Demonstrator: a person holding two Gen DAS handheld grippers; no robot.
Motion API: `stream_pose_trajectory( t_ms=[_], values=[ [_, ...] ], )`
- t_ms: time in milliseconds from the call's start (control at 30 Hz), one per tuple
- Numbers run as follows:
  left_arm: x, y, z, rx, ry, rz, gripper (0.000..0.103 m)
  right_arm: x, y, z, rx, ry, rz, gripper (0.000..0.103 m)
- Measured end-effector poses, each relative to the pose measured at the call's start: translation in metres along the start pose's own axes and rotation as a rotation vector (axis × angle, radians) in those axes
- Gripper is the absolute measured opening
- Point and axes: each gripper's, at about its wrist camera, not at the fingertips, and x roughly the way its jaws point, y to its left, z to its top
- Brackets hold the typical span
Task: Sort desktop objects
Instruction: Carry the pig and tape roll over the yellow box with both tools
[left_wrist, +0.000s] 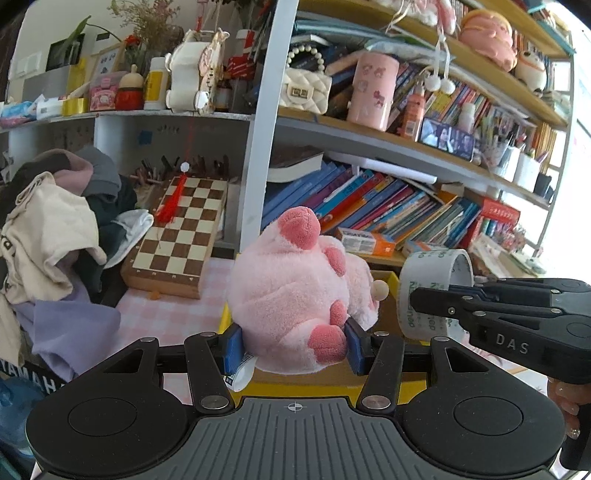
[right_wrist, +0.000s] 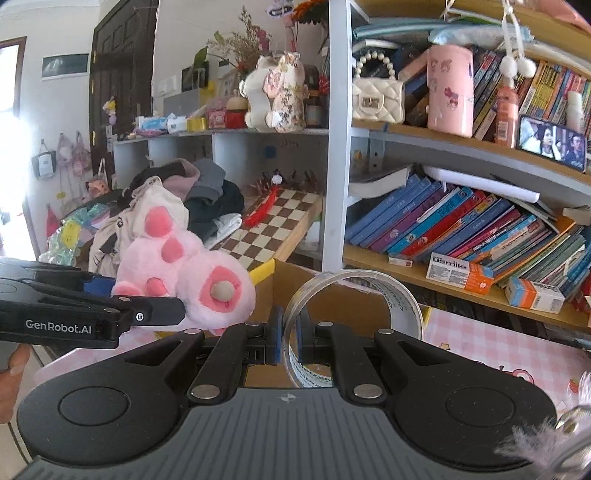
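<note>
The left claw is clamped on a pink plush toy, its blue pads pressing the toy's sides, held above a yellow-rimmed cardboard box on the counter with its pink checked cover. The right claw is pinched on the wall of a roll of clear tape, one finger inside the ring and one outside, over the same box.

"DAS" is moulded on the right claw's side in the left wrist view; "GenRobot.AI" is printed on the left claw in the right wrist view. Green lettering runs round the tape, cut off and not legible as a whole. An orange and white carton on the lower shelf carries dark lettering too blurred to read.

The box's inside is mostly hidden behind toy and claws. A chessboard leans beside a heap of clothes.
</note>
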Motion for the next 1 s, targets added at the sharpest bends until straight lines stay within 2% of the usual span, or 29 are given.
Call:
stream_pose_trajectory(
  t_ms=[200, 467, 733, 1000],
  values=[
    [0.027, -0.007, 0.006, 0.039, 0.028, 0.018, 0.052, 0.031, -0.012, 0.002, -0.021, 0.033, 0.029, 0.007],
    [0.060, -0.006, 0.005, 0.058, 0.096, 0.049, 0.053, 0.072, -0.020, -0.006, -0.032, 0.127, 0.063, 0.007],
    [0.093, -0.003, 0.002, 0.077, 0.185, 0.079, 0.054, 0.109, -0.032, -0.019, -0.024, 0.275, 0.084, 0.007],
    [0.118, -0.005, -0.005, 0.108, 0.257, 0.089, 0.056, 0.128, -0.035, -0.028, -0.028, 0.361, 0.100, 0.007]
  ],
)
